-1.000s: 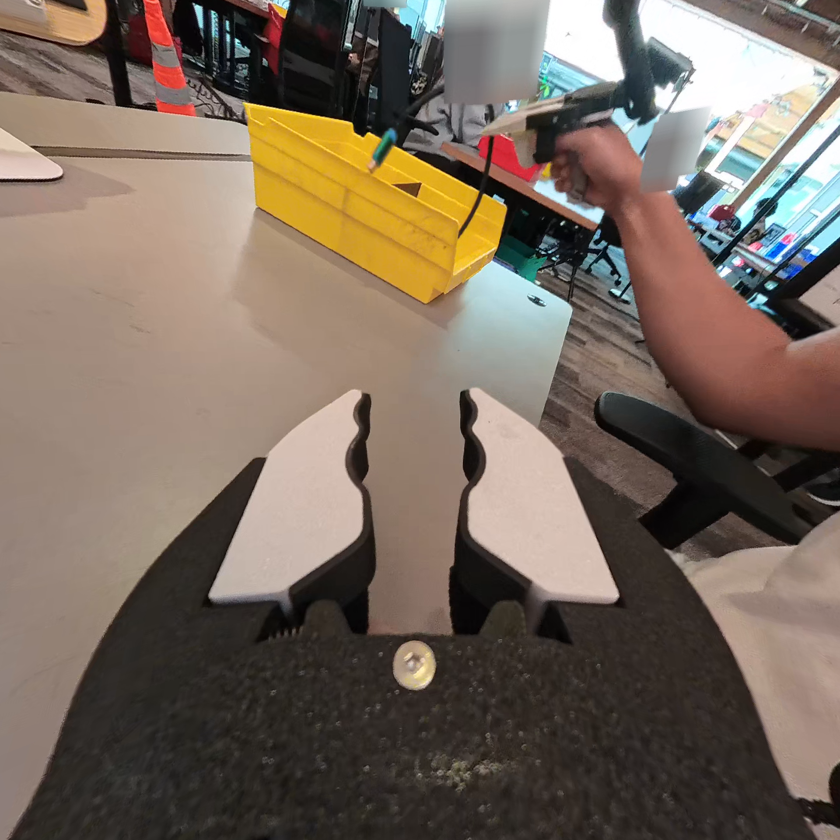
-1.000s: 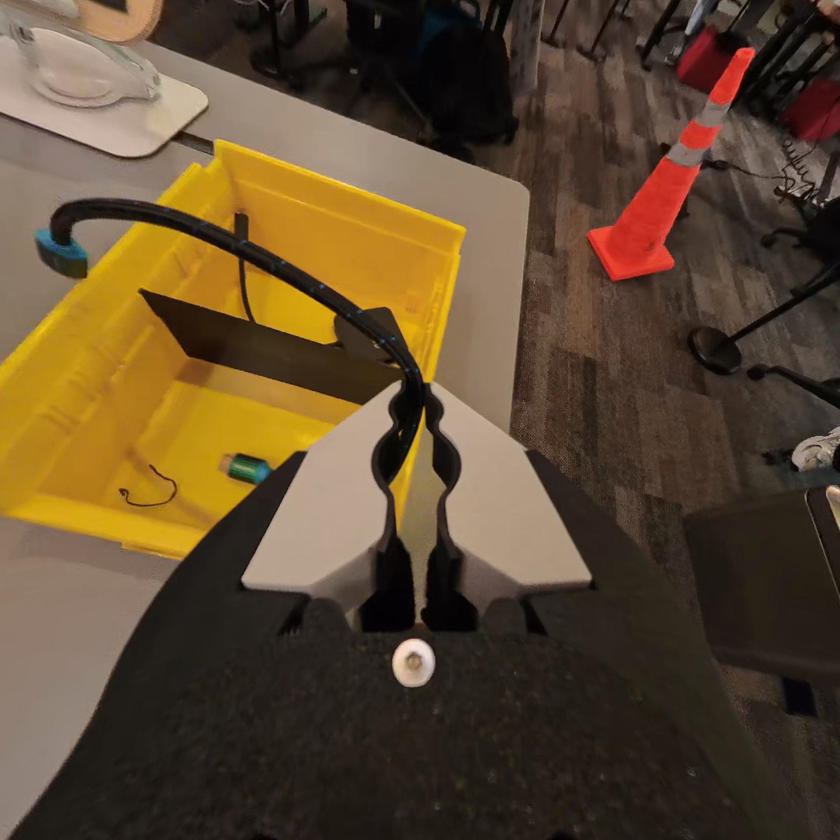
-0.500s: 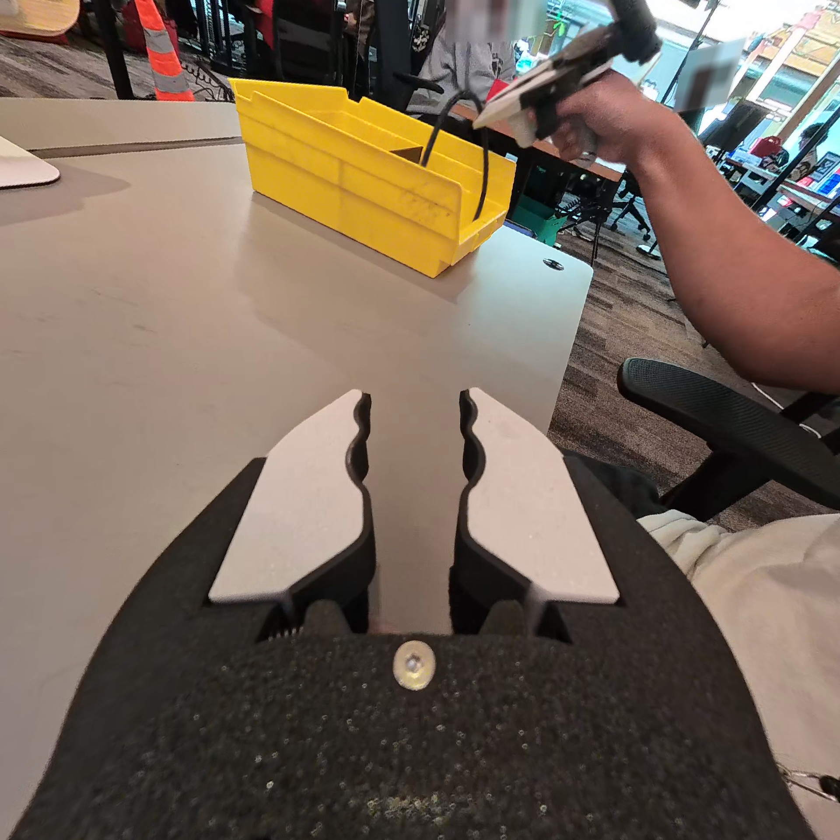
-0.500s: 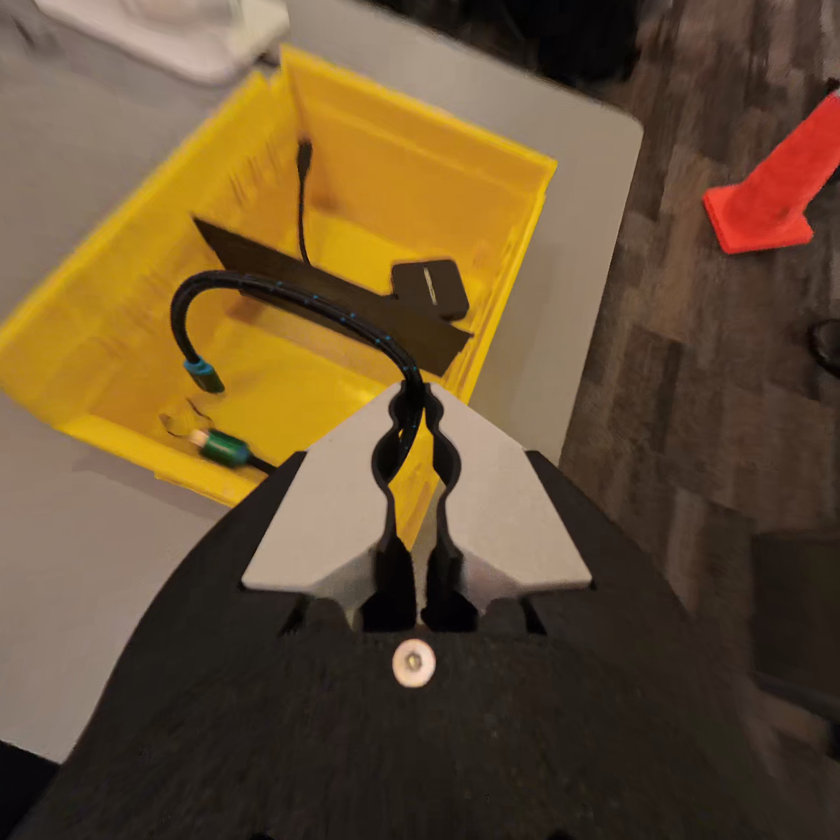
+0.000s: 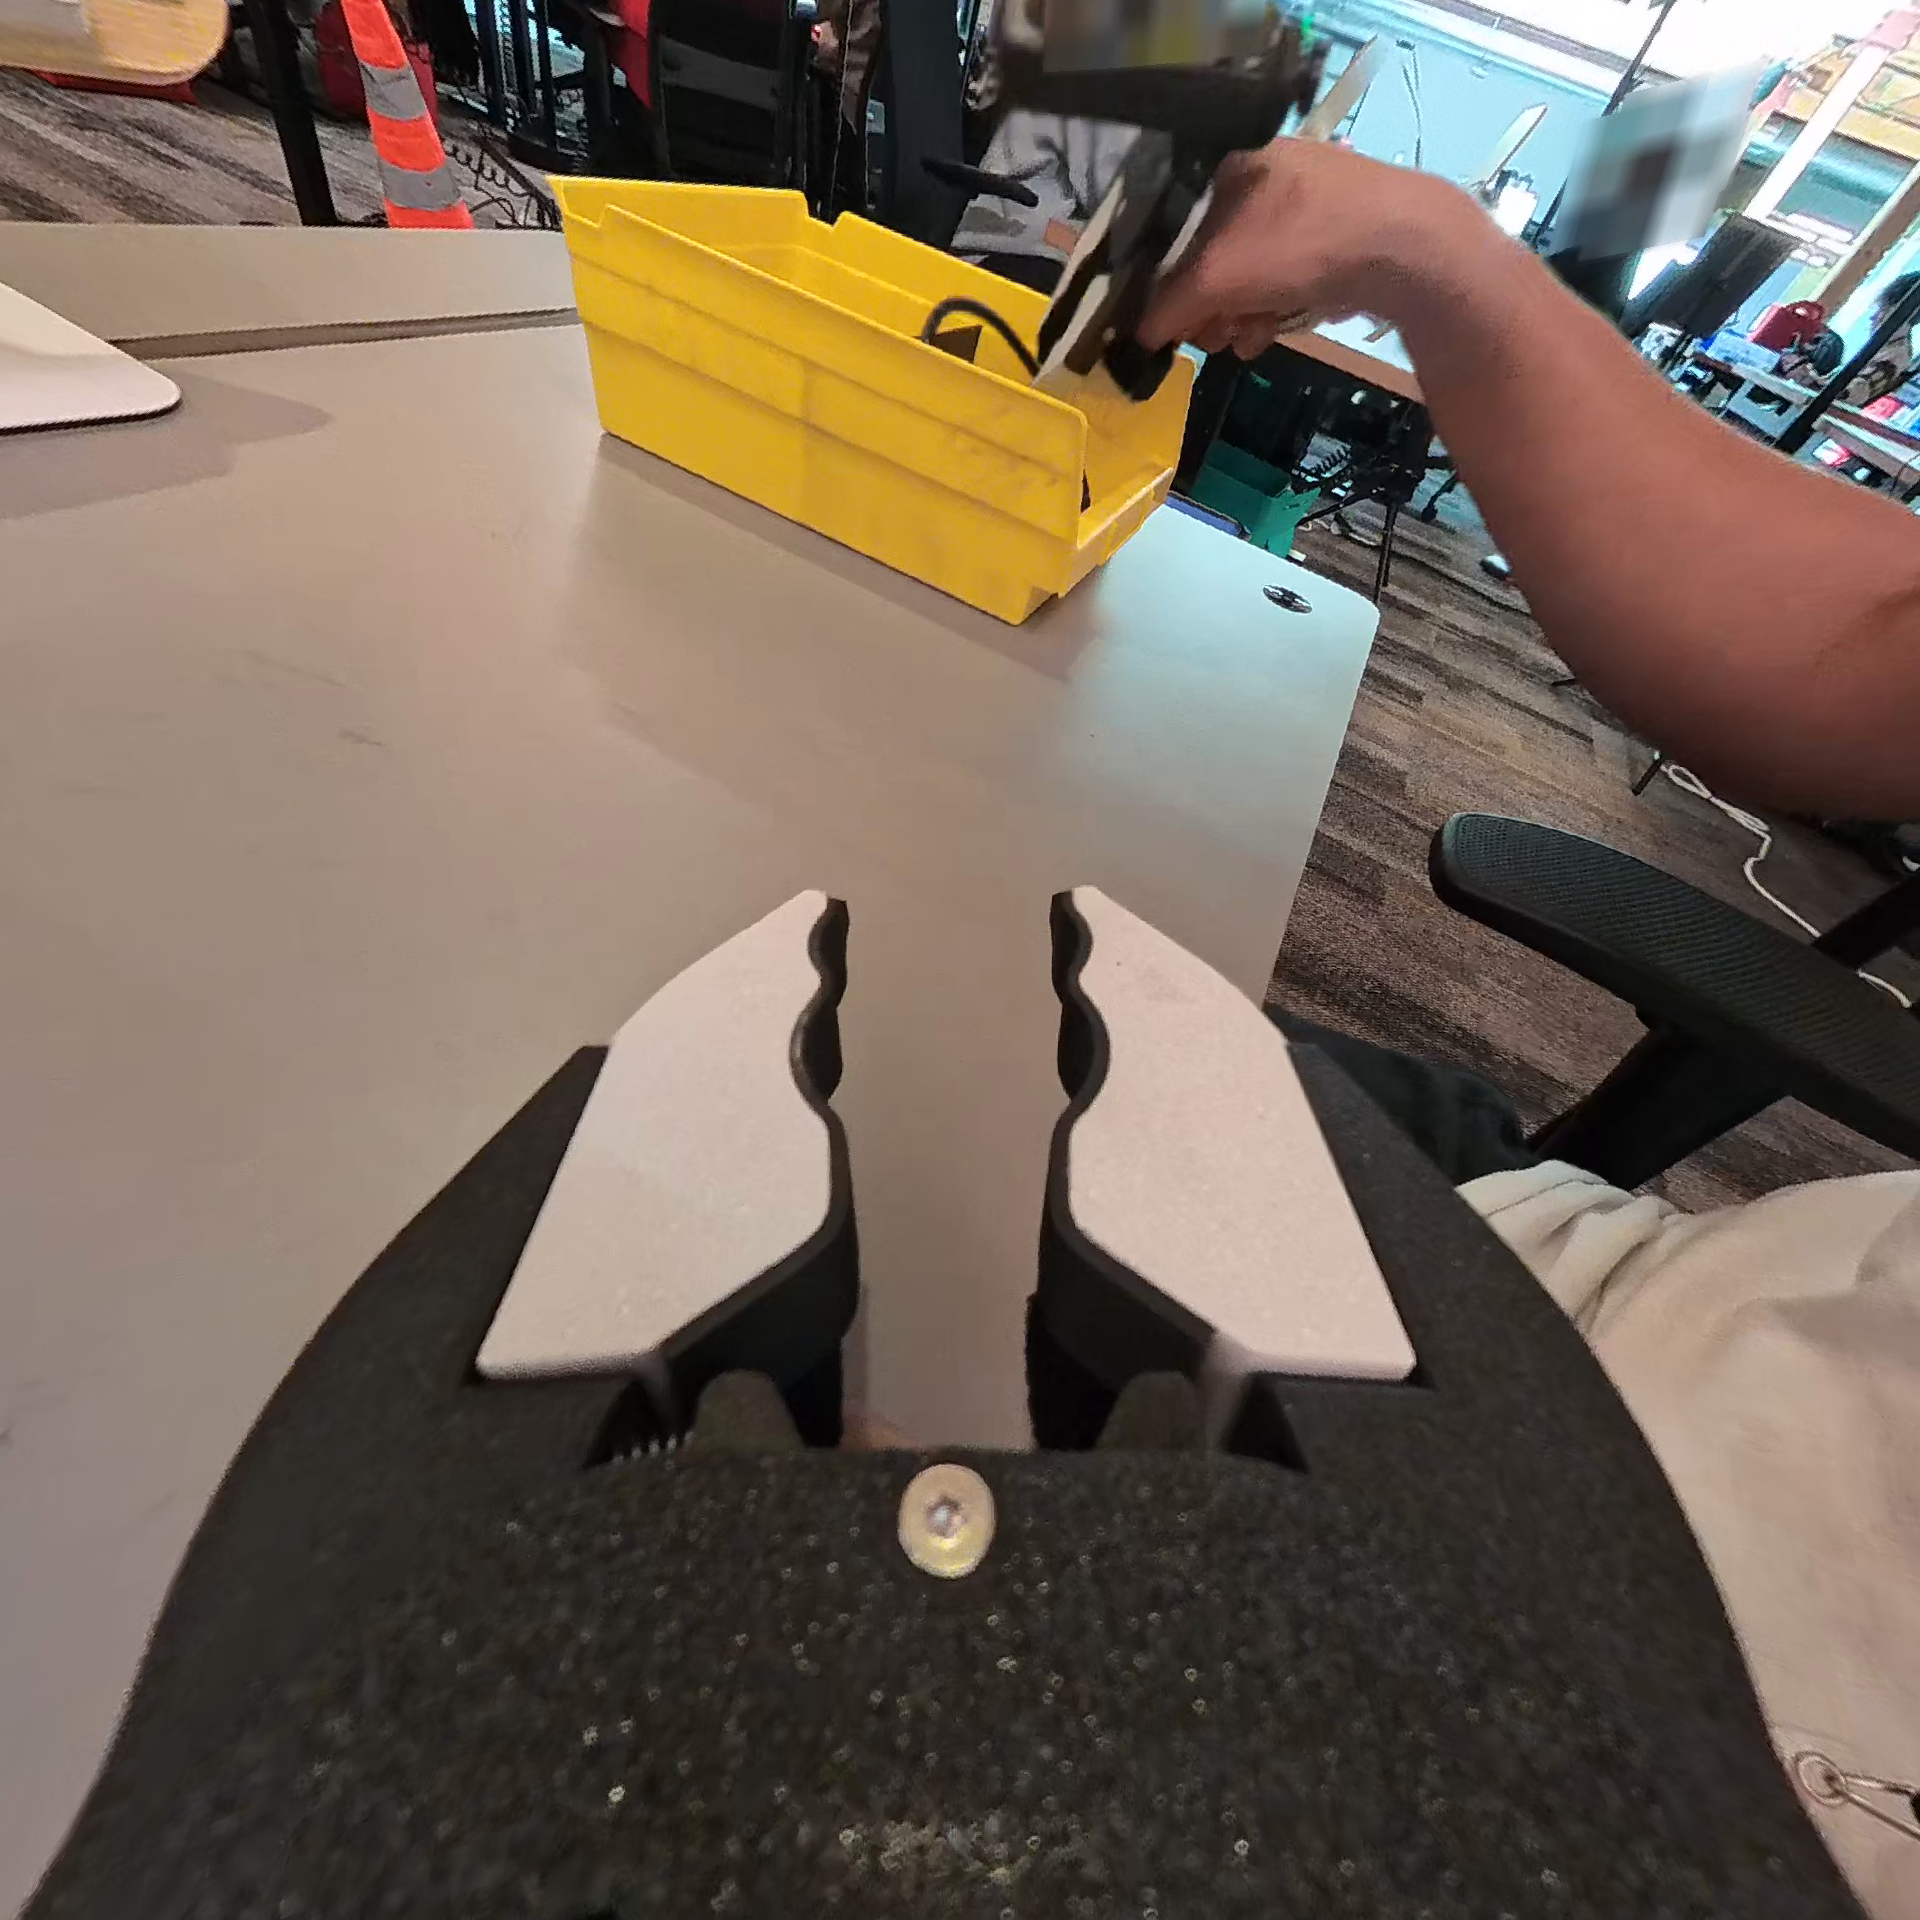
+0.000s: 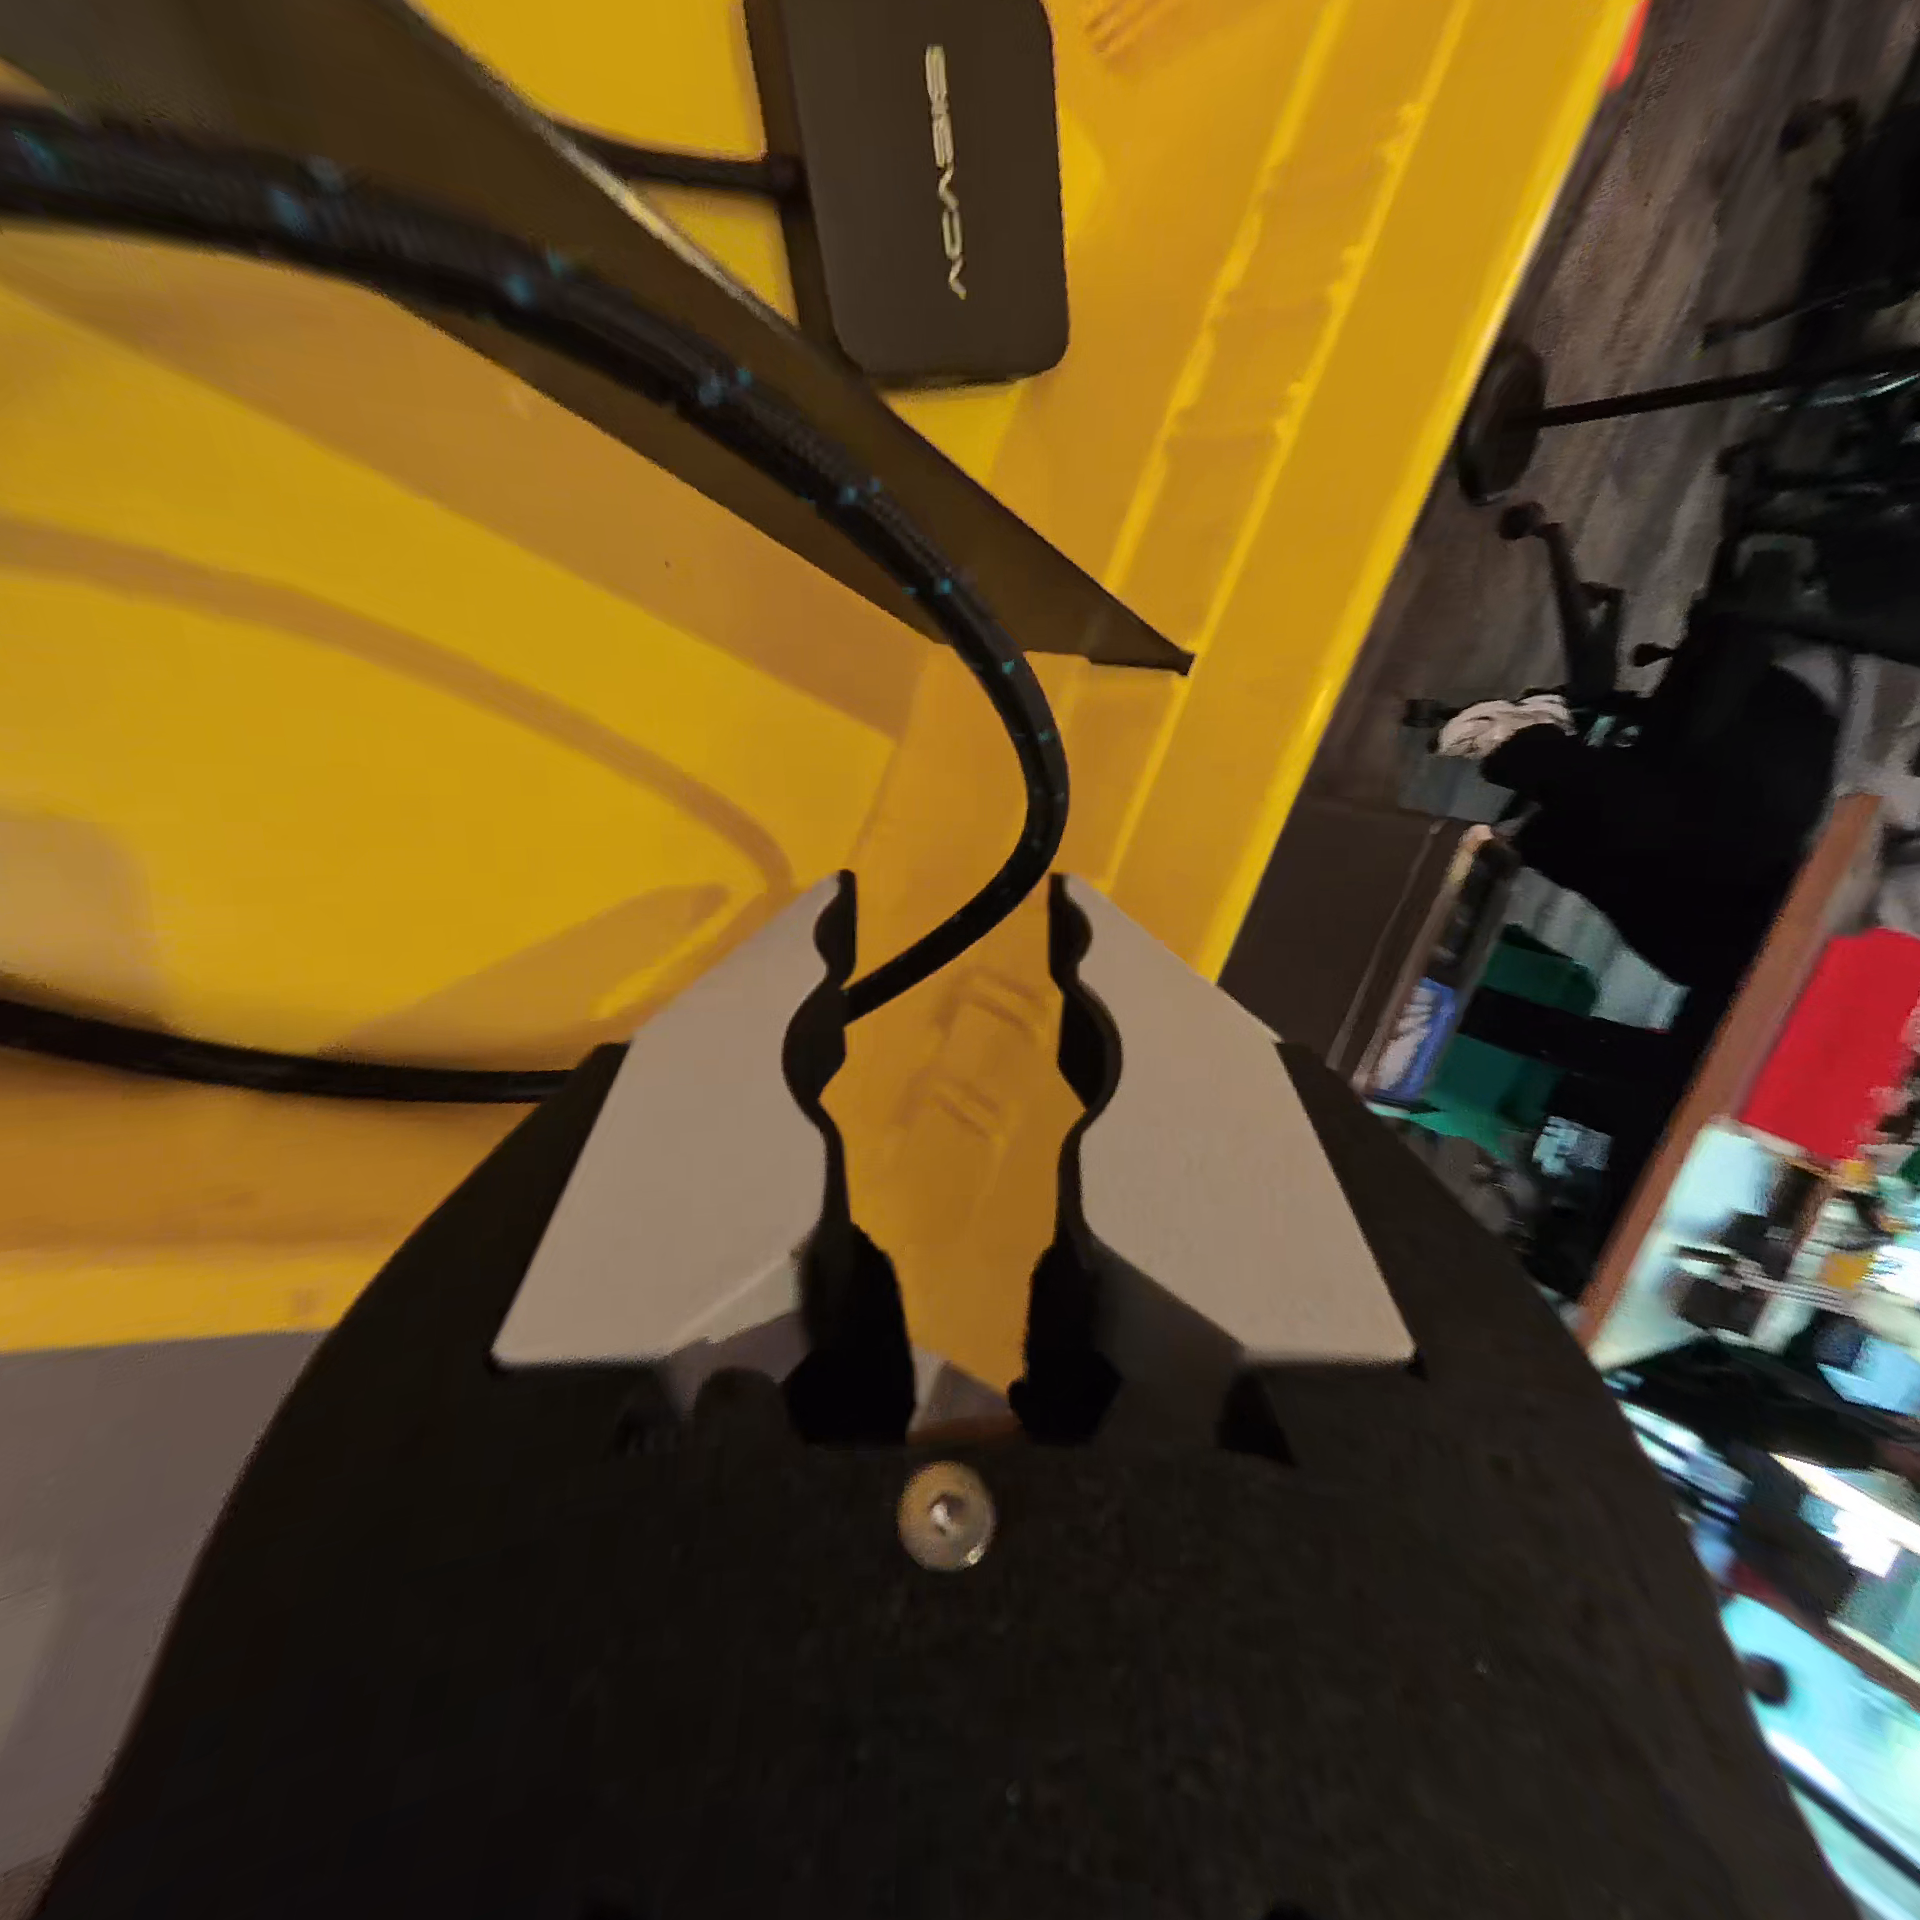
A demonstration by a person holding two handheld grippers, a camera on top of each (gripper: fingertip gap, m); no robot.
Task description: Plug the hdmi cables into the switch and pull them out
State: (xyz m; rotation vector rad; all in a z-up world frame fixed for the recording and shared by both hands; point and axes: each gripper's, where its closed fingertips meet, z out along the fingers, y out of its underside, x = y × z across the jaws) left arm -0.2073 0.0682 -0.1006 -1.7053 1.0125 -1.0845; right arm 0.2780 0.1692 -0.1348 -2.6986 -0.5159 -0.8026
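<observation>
While my right gripper (image 6: 951, 914) hangs tilted over the near end of the yellow bin (image 6: 1226, 436), its jaws stand parted, with the braided black HDMI cable (image 6: 644, 343) running loosely through the gap. It touches the left finger's notch but is not pinched, so I judge the cable as released, or nearly so. The cable arcs up and across the black divider (image 6: 997, 582) into the bin. Its plug end is out of frame, so I cannot tell where it rests. A second run of cable (image 6: 260, 1060) lies along the bin floor at left.

The switch (image 6: 935, 187), a flat dark box with one thin lead at its side, sits in the compartment beyond the divider. No HDMI plug shows seated in it.

My left gripper (image 5: 948, 914) hovers wide and empty above the grey table (image 5: 416, 727), well apart from the bin.

Risks from here:
- The stiff cable may catch in the finger notch as I withdraw and be dragged back out over the rim.
- The springy loop could ride up over the divider and nudge the switch.
- The right wrist view is motion-blurred, so cable contact is hard to confirm.
</observation>
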